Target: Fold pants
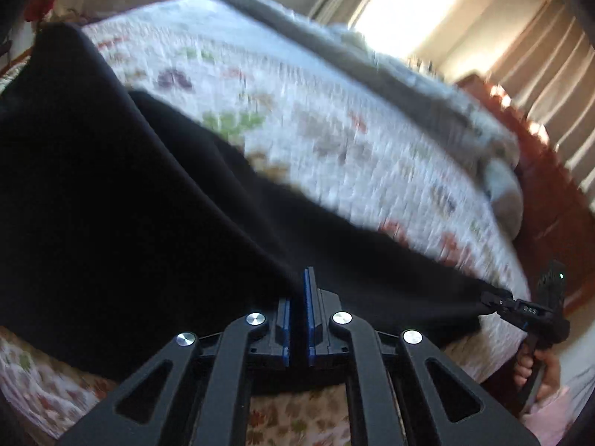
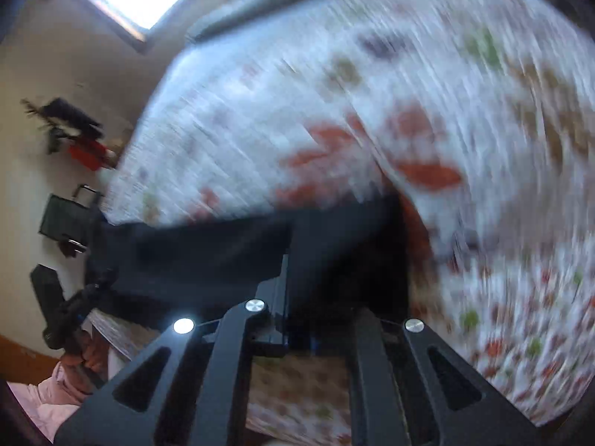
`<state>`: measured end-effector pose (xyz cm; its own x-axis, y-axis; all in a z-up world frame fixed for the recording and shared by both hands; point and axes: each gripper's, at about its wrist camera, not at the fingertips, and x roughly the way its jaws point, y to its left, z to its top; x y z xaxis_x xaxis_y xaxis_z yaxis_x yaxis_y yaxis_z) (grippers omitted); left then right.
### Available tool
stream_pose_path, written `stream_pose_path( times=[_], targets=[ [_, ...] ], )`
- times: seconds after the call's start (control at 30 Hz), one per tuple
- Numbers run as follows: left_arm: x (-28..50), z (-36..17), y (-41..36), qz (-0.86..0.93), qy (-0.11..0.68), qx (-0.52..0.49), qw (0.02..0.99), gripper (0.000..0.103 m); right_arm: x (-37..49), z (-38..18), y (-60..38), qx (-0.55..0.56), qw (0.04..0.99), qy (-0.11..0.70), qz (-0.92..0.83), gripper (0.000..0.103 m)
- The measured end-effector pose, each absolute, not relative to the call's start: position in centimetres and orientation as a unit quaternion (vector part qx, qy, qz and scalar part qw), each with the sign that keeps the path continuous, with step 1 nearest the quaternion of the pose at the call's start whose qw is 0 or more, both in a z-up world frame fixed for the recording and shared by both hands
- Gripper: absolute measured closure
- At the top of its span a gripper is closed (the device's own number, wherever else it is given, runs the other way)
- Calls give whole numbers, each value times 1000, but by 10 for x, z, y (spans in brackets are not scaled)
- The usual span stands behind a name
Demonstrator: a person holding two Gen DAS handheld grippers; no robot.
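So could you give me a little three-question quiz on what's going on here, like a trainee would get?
1. True or false: both grippers are clamped on the black pants.
2. What lies under the pants? A) a wooden table B) a leaf-print bedspread C) a bare floor
3. Fill in: in the left camera's view, the right gripper pinches the pants at their far ____ edge.

Key: 1 true, the left gripper is shut on the cloth too; 2 B; 3 right.

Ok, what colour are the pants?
Black pants, shown best in the left wrist view.
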<state>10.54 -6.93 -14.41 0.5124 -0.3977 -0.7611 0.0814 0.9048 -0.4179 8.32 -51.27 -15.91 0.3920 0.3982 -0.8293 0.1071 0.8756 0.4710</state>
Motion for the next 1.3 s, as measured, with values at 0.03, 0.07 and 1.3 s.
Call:
stream_pose_path(
  times=[0.03,0.07,1.3],
  targets=[
    [103,-152,-74,-140,487,-158,847,97,76,-171,-513,232,794,555,85,96],
    [101,-159,-77,-140,497,-150,843,97,68,-181,-512,233,791,560,80,95],
    [200,-103,24,-20,619,-86,781,28,94,-195,-295,75,807,574,117,10]
  ],
)
